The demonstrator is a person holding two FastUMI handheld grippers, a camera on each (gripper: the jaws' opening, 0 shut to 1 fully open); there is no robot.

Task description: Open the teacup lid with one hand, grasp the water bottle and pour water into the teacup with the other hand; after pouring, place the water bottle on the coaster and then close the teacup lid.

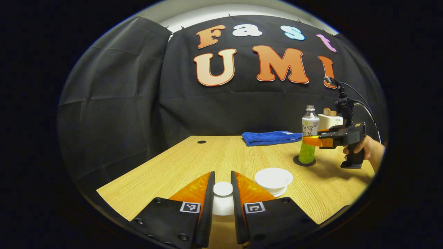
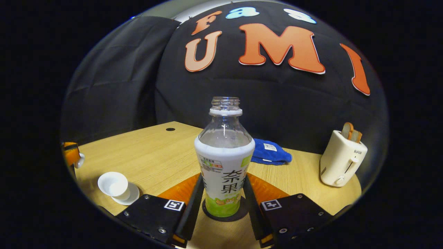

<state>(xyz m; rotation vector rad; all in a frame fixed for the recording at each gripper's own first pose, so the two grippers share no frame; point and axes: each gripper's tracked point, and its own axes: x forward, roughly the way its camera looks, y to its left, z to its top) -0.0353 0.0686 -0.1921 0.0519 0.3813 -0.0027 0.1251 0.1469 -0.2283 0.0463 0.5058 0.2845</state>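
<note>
My left gripper (image 1: 222,174) is shut on the white teacup lid (image 1: 223,189), with both fingers pressing its knob and holding it just above the table. To the right of it the white teacup (image 1: 273,178) stands uncovered on its saucer. The capless water bottle (image 2: 224,162) stands upright on the dark round coaster (image 2: 238,215), and my right gripper (image 2: 223,177) is shut on its labelled body. From the left gripper view, the bottle (image 1: 309,133), the coaster (image 1: 295,161) and the right gripper (image 1: 313,141), held by a hand, are at the far right. The teacup (image 2: 113,185) sits at the lower left of the right gripper view.
A folded blue cloth (image 1: 271,137) lies at the back of the wooden table (image 1: 242,155). A cream toaster (image 2: 341,159) with toast in it stands at the right. A small cable hole (image 1: 201,141) is near the back edge. The black cloth wall closes off the back.
</note>
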